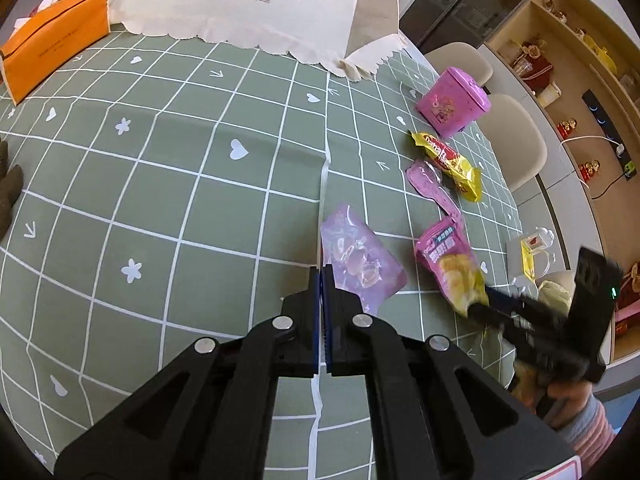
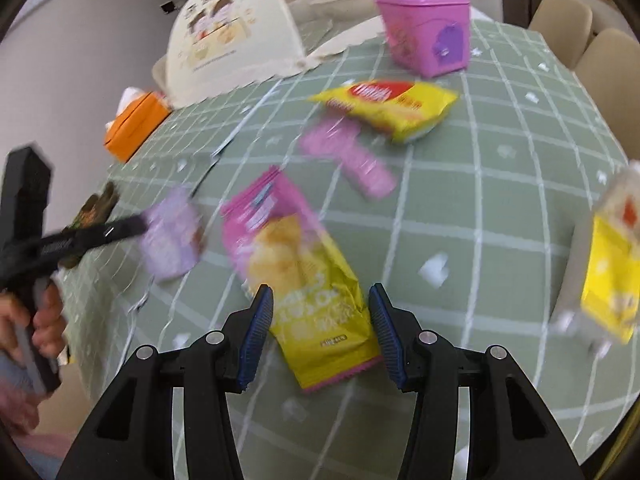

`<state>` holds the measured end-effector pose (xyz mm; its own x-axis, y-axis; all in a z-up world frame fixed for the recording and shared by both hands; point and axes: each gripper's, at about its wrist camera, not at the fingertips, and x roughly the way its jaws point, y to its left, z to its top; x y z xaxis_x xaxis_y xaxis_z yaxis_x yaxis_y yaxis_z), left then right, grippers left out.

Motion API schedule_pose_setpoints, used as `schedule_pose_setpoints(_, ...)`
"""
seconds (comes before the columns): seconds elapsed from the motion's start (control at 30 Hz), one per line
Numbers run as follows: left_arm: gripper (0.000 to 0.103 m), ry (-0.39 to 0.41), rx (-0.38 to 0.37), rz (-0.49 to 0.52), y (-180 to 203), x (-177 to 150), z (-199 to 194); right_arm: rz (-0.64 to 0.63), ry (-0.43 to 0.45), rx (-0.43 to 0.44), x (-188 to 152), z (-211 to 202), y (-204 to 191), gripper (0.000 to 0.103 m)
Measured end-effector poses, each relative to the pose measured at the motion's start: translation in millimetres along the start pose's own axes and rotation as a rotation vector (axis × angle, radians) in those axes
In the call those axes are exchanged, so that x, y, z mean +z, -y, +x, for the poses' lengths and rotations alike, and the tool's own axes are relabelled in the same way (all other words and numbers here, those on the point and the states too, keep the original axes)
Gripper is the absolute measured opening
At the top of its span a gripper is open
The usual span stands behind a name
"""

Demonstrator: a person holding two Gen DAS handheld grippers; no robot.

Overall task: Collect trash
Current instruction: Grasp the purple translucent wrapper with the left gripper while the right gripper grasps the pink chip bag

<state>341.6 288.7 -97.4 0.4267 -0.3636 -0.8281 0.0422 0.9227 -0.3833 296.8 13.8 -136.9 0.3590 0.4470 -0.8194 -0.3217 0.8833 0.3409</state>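
Observation:
Several snack wrappers lie on the green checked tablecloth [image 1: 160, 184]. My left gripper [image 1: 322, 276] is shut on nothing, its tips at the near edge of a lavender wrapper [image 1: 360, 264]; the right wrist view shows this left gripper [image 2: 138, 223] beside the same lavender wrapper [image 2: 172, 236]. My right gripper [image 2: 320, 300] stands open with a pink and yellow chip bag [image 2: 296, 264] lying between its fingers, the pads apart from it. Farther off lie a pink wrapper [image 2: 348, 156] and a yellow snack bag [image 2: 388, 108]. A small pink bin [image 2: 424, 28] stands behind them.
An orange tissue box [image 1: 56, 40] and a cream mesh food cover [image 1: 256, 0] stand at the far side. A dark packet [image 2: 96, 208] lies at the left. A yellow and white container [image 2: 612, 272] sits near the right table edge. Beige chairs [image 1: 516, 140] line that side.

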Motion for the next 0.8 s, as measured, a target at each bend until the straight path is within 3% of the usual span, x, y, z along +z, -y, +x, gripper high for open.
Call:
schedule_pose_setpoints(0.23, 0.002, -0.021, -0.011, 0.008, -0.7, -1.0, 6.9, -0.16, 0.073, -0.107, 5.9, -14.1, -31.5, 0.047)
schedule_pose_setpoints(0.57, 0.003, -0.044, -0.042, -0.006, -8.7, -8.2, 4.0, -0.163, 0.046, -0.121, 44.5, 18.9, -14.9, 0.047)
schedule_pose_setpoints(0.7, 0.016, -0.036, -0.067, -0.008, -11.4, -9.9, -1.5, -0.16, 0.022, -0.108, 45.1, 26.7, -15.0, 0.047)
schedule_pose_setpoints(0.73, 0.02, -0.034, -0.072, -0.007, -11.3, -10.2, -2.7, -0.16, 0.019, -0.094, 43.1, 26.0, -16.6, 0.046)
schedule_pose_setpoints(0.8, 0.023, -0.028, -0.075, 0.001, -10.7, -10.8, -4.5, -0.177, 0.003, -0.111, 37.6, 26.0, -20.6, 0.029)
